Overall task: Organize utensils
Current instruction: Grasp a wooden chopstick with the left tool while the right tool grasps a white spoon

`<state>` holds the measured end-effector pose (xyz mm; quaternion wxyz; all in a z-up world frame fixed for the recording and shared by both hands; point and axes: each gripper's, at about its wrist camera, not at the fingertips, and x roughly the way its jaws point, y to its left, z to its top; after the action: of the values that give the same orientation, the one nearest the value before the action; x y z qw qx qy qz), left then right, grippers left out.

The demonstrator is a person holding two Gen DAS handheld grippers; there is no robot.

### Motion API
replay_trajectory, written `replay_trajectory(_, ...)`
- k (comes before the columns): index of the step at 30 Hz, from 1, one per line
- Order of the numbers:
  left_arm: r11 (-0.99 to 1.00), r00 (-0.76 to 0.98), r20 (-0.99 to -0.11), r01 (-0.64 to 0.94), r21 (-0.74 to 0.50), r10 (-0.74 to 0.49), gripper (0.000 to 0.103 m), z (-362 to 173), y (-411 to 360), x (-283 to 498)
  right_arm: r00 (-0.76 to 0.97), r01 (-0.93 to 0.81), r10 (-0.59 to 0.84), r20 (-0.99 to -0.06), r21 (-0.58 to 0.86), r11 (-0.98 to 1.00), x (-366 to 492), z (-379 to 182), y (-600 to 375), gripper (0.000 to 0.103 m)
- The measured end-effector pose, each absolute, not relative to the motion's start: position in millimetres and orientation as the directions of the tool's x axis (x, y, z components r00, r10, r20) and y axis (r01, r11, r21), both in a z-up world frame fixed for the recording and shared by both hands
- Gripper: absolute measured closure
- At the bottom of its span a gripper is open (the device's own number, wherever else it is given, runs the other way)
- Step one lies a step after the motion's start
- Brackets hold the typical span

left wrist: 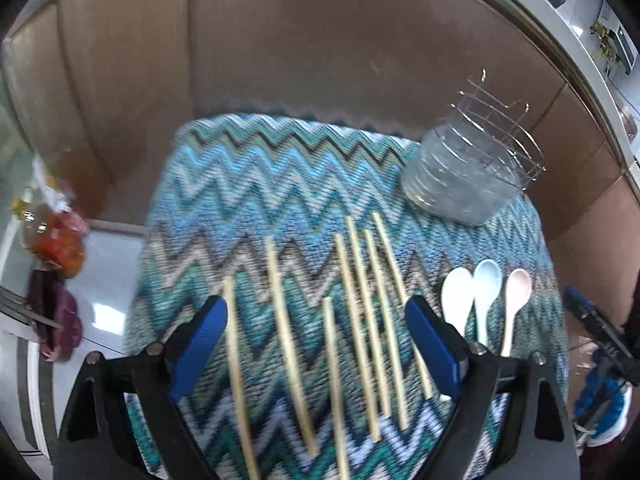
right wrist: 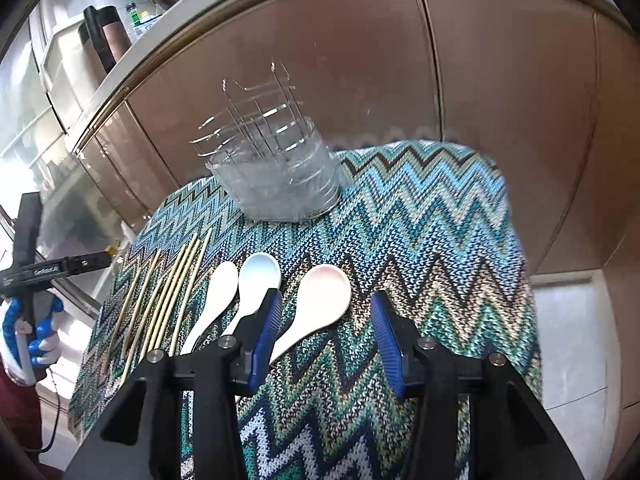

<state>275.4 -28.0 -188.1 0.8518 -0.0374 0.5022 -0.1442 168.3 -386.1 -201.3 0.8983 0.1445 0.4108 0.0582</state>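
Several wooden chopsticks (left wrist: 360, 312) lie side by side on a zigzag-patterned cloth (left wrist: 256, 184); they also show in the right wrist view (right wrist: 168, 292). Three ceramic spoons lie to their right: white (right wrist: 216, 292), pale blue (right wrist: 258, 276) and pink (right wrist: 320, 296). A clear utensil holder with a wire rack (right wrist: 276, 176) stands at the back of the cloth; it also shows in the left wrist view (left wrist: 468, 176). My left gripper (left wrist: 316, 308) is open above the chopsticks. My right gripper (right wrist: 326, 300) is open above the pink spoon.
Brown cabinet doors (left wrist: 320, 48) rise behind the cloth. A white counter edge (right wrist: 132, 76) with bottles runs at the upper left. Bags with red and purple contents (left wrist: 56, 240) lie on the floor at the left.
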Motion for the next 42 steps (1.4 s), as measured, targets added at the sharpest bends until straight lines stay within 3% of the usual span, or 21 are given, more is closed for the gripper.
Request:
replay_trajectory(8, 0.95, 0.283, -0.911, 0.172, -0.261, -0.301, 0.057, -218, -54, 331, 0.614, 0.002, 0.294, -0.732, 0.374, 0.927, 189, -218, -400, 0.067)
replay_trajectory(18, 0.961, 0.199, -0.944, 0.143, -0.239, -0.264, 0.075, -243, -61, 357, 0.584, -0.013, 0.331, -0.741, 0.4, 0.916, 196, -227, -409, 0.071)
replay_trajectory(20, 0.963, 0.184, -0.949, 0.142, -0.23, -0.254, 0.084, -247, -62, 359, 0.577, -0.022, 0.339, -0.743, 0.4, 0.916, 200, -228, -407, 0.071)
replay_trajectory(25, 0.963, 0.166, -0.957, 0.167, -0.211, -0.239, 0.09, -253, -67, 360, 0.554, -0.045, 0.357, -0.752, 0.402, 0.915, 212, -232, -407, 0.071)
replay_trajectory(37, 0.966, 0.126, -0.966, 0.155, -0.205, -0.226, 0.092, -267, -88, 382, 0.441, -0.091, 0.452, -0.775, 0.463, 0.882, 246, -255, -406, 0.071)
replay_trajectory(39, 0.968, 0.127, -0.967, 0.146, -0.203, -0.221, 0.093, -268, -88, 384, 0.425, -0.106, 0.456, -0.782, 0.457, 0.883, 249, -257, -401, 0.078)
replay_trajectory(40, 0.969, 0.129, -0.966, 0.14, -0.204, -0.222, 0.097, -268, -85, 383, 0.418, -0.124, 0.457, -0.785, 0.449, 0.885, 249, -257, -399, 0.093)
replay_trajectory(42, 0.968, 0.137, -0.961, 0.112, -0.225, -0.239, 0.098, -269, -80, 381, 0.417, -0.142, 0.436, -0.798, 0.416, 0.898, 248, -256, -395, 0.097)
